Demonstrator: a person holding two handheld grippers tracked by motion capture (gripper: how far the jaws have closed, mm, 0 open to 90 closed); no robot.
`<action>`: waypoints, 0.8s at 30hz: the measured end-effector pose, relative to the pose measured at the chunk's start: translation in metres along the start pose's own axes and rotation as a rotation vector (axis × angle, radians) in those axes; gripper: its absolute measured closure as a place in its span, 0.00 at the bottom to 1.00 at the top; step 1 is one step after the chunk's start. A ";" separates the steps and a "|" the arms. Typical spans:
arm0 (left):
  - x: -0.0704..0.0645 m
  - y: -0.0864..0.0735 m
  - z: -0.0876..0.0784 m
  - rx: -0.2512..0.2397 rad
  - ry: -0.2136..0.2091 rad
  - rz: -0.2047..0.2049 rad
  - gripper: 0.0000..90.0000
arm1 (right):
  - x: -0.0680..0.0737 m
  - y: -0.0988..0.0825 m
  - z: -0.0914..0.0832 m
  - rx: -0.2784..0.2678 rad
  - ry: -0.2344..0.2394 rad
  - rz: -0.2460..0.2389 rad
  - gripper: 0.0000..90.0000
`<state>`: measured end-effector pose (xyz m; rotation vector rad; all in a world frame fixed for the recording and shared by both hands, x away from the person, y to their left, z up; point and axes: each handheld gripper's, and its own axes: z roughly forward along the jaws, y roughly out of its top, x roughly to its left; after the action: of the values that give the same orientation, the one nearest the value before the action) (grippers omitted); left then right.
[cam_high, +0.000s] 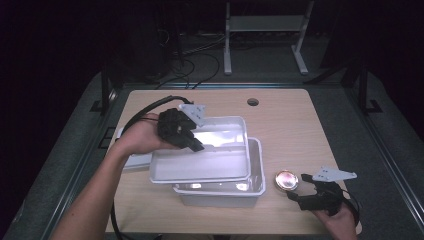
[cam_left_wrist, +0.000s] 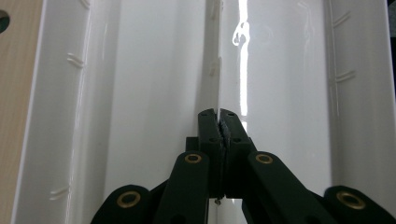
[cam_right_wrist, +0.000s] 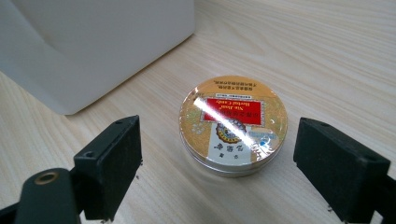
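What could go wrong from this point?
1. The left tongs pinch just the thin rim of the upper white plastic tub, tilted over the lower white plastic tub; it may slip and drop.
2. The open right tongs flank the round gold tin without touching; closing off-centre might push it away.

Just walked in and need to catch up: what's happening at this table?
A person works with two hand-held grippers. The left hand-held gripper is clamped on the rim of a white tray, holding it tilted over a second white bin. The right hand-held gripper sits open around a small round tin on the wooden table, not gripping it.
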<state>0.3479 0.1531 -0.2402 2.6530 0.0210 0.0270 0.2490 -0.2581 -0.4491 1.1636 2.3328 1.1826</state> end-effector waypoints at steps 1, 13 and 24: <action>-0.001 -0.003 -0.004 -0.004 0.008 -0.006 0.99 | 0.000 0.000 0.000 -0.001 -0.002 0.001 0.16; -0.014 -0.068 -0.056 -0.003 0.106 -0.103 0.99 | 0.002 0.001 -0.002 -0.011 -0.031 0.007 0.16; -0.028 -0.140 -0.077 0.030 0.167 -0.222 0.99 | 0.004 0.003 -0.002 -0.008 -0.044 0.008 0.16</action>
<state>0.3165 0.3119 -0.2379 2.6550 0.3732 0.1753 0.2471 -0.2553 -0.4458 1.1857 2.2907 1.1566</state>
